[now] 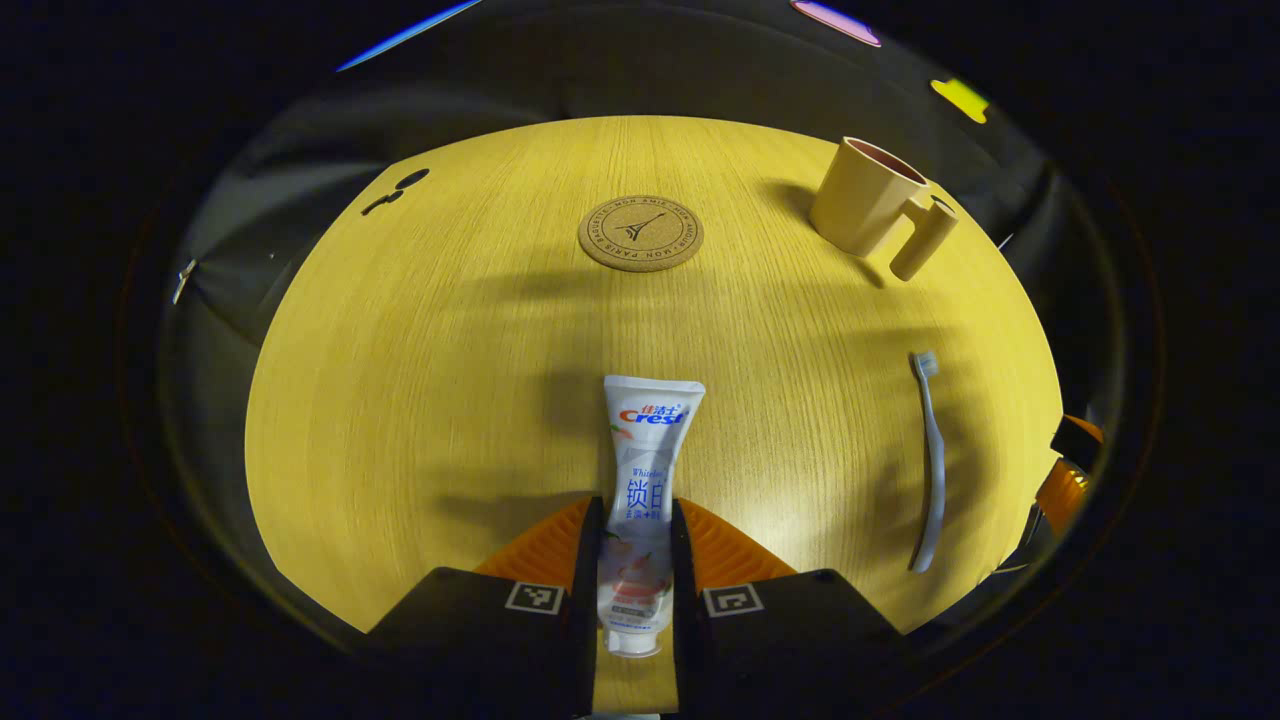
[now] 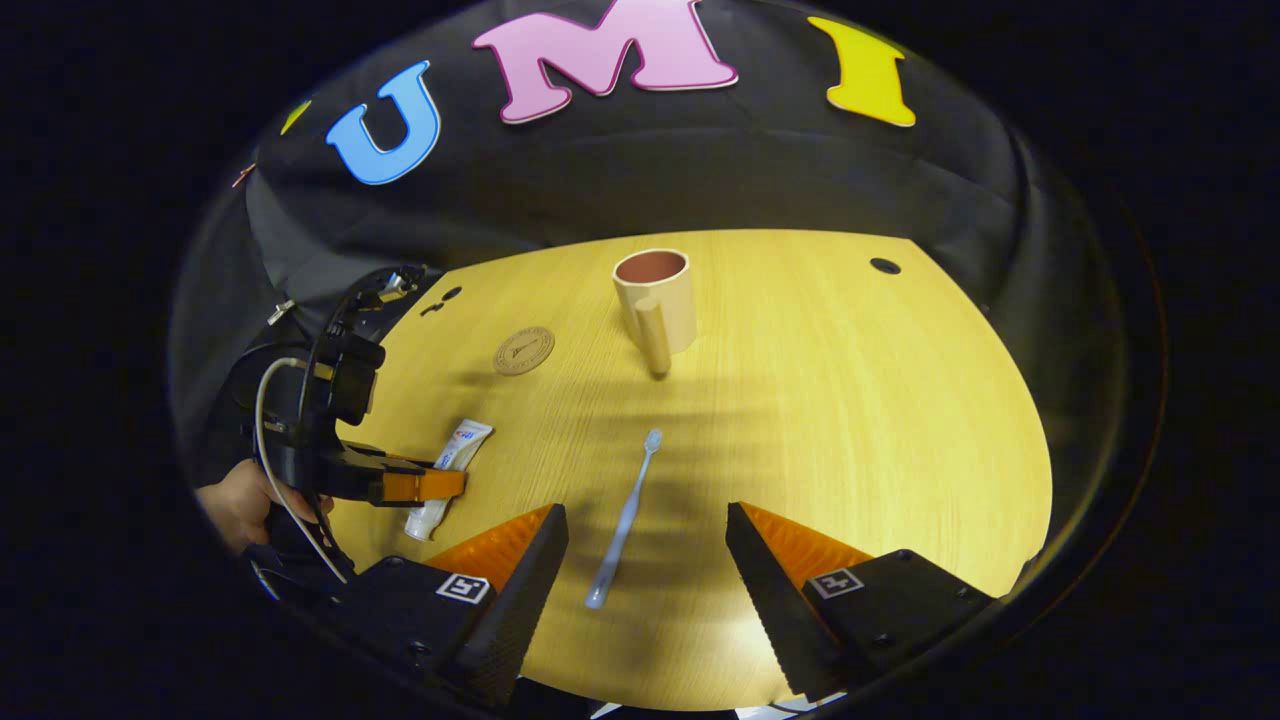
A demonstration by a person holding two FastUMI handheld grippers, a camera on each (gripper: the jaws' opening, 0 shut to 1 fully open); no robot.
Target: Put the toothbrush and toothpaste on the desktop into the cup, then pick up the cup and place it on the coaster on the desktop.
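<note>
A white toothpaste tube lies on the wooden desktop, cap end toward the camera. My left gripper is shut on its lower half, both fingers pressing its sides. In the right gripper view that same gripper sits over the tube at the left. A pale toothbrush lies flat, bristles pointing away, just ahead of my open right gripper, whose fingers stand wide apart. The beige cup stands upright at the back with its handle toward me. The round cork coaster lies to its left.
A person's hand holds the left gripper at the desk's left edge. Small holes mark the far corners of the desktop. In the left gripper view the cup, coaster and toothbrush lie ahead and to the right.
</note>
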